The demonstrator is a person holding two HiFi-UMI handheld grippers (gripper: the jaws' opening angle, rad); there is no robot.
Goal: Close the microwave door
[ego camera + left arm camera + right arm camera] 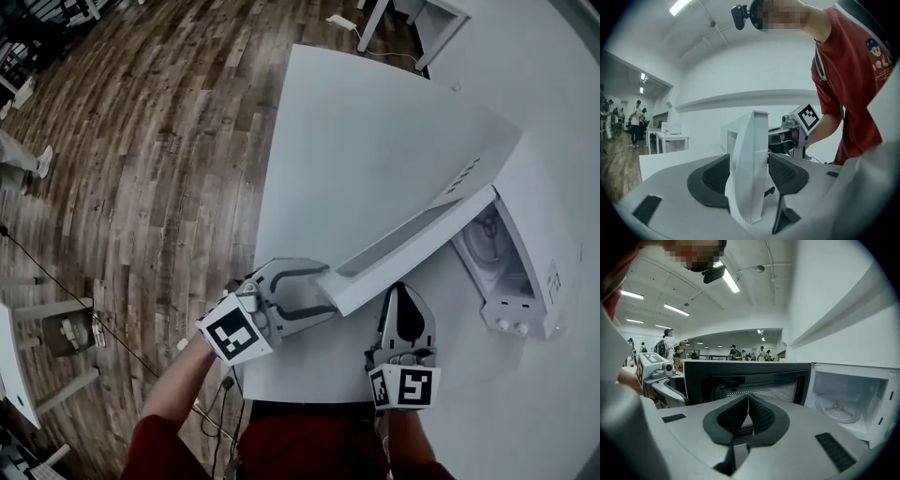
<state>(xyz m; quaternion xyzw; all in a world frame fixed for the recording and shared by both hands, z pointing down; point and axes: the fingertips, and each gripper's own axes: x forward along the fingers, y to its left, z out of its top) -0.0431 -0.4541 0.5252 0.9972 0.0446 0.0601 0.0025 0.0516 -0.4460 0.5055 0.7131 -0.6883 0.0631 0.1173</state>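
A white microwave (528, 281) stands on the white table (375, 122) with its door (412, 246) swung wide open. My left gripper (321, 291) is open, and the door's free edge (752, 159) stands upright between its dark pads (787, 174), with a thin gap on the right side. My right gripper (403, 302) is shut with nothing in it, on the inner side of the door. In the right gripper view it (748, 416) points at the door's dark inner window (745, 376), with the open cavity (843, 397) and glass turntable (836, 411) to the right.
Wooden floor (141, 169) lies left of the table, with small tables (37, 337) at the far left. The table's near edge (300, 398) is close to the person's body. Several people stand far back in the room (665, 345). A white wall (834, 296) rises behind the microwave.
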